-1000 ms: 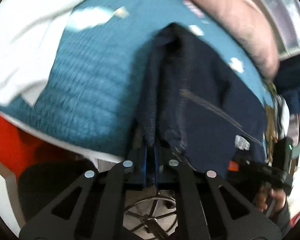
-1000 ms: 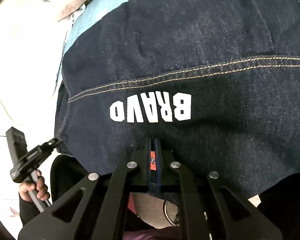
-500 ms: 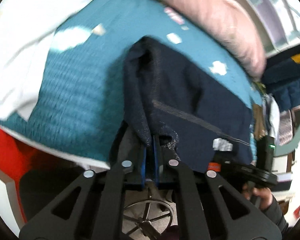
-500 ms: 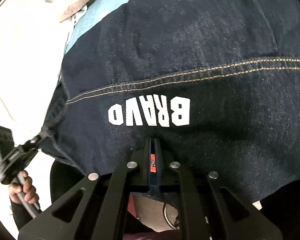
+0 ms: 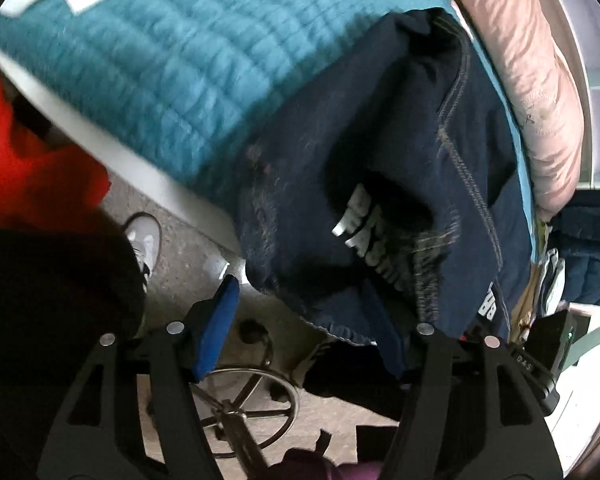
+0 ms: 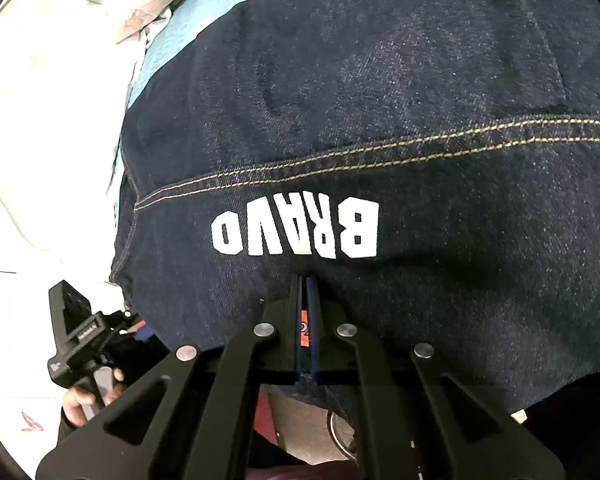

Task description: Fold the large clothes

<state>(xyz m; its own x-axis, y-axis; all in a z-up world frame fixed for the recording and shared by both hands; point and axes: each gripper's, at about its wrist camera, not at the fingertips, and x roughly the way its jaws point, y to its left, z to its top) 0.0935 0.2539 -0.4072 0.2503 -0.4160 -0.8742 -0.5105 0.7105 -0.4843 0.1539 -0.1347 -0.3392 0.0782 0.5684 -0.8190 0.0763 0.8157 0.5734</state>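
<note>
**Denim garment: left corner released, right edge held**

Denim garment [image 6: 380, 120], dark with tan stitching and white "BRAVO" lettering [image 6: 296, 232], lies on the teal quilt [image 5: 172, 72] of a bed, its near edge hanging over the side. The left gripper [image 5: 300, 320] has just been opening; its blue pads stand spread, with bunched cloth sagging between them but not pressed. The right gripper [image 6: 304, 292] is pressed together, pinching the hem just below the lettering. A pink pillow [image 5: 532, 92] sits beside the garment's far edge.

Assessment: the fold on the left side looks rumpled. To do this step well, the left gripper should clear the loose cloth without dragging it, while the right keeps the hem taut so layers settle flat.
</note>
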